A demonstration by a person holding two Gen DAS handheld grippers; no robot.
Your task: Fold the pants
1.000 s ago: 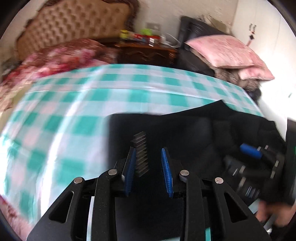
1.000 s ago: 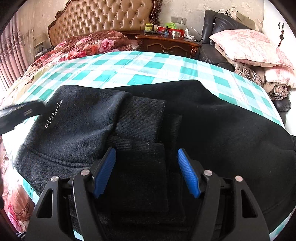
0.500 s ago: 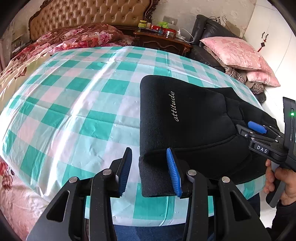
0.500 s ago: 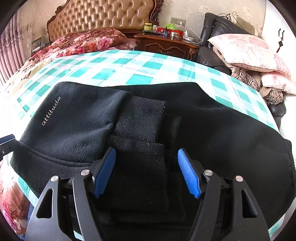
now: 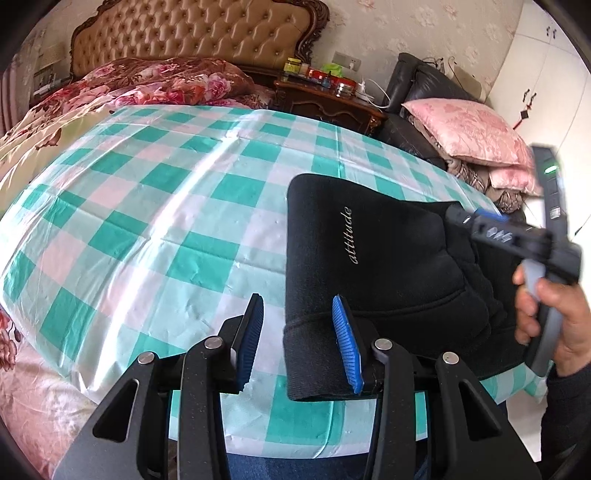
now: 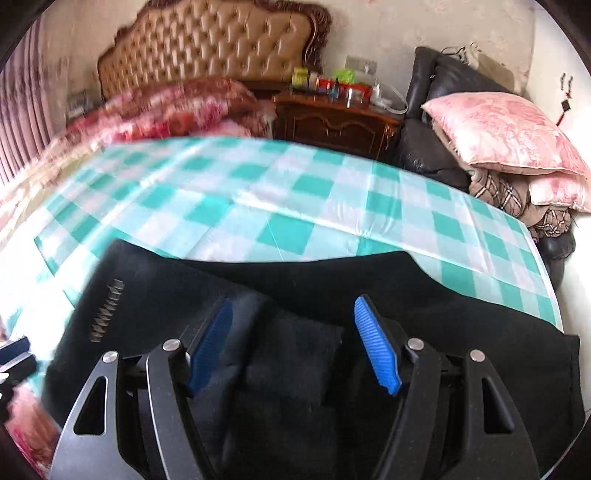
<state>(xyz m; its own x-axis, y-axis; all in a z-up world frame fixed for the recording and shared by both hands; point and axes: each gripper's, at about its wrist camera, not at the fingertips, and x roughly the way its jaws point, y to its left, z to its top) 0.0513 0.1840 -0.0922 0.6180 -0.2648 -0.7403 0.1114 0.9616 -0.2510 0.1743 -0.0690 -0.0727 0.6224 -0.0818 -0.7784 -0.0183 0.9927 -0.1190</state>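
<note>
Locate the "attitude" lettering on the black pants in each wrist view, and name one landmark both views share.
Left wrist view: right of centre, running vertically on the black pants, at "attitude" lettering.
Right wrist view: lower left, motion-blurred, on the pants' left part, lettering.
Shared landmark: the pink pillow, at the right in both.

bed point(image 5: 55, 369); checked cloth point(image 5: 177, 206) over it; black pants point(image 5: 388, 258) on cloth

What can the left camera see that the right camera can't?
Only the left view shows the person's hand holding the right tongs, and the word "attitude" sharp enough to read. Only the right view shows the plaid blanket under the pillow. Both show the black pants on the checked cloth, the headboard and the pink pillow.
</note>
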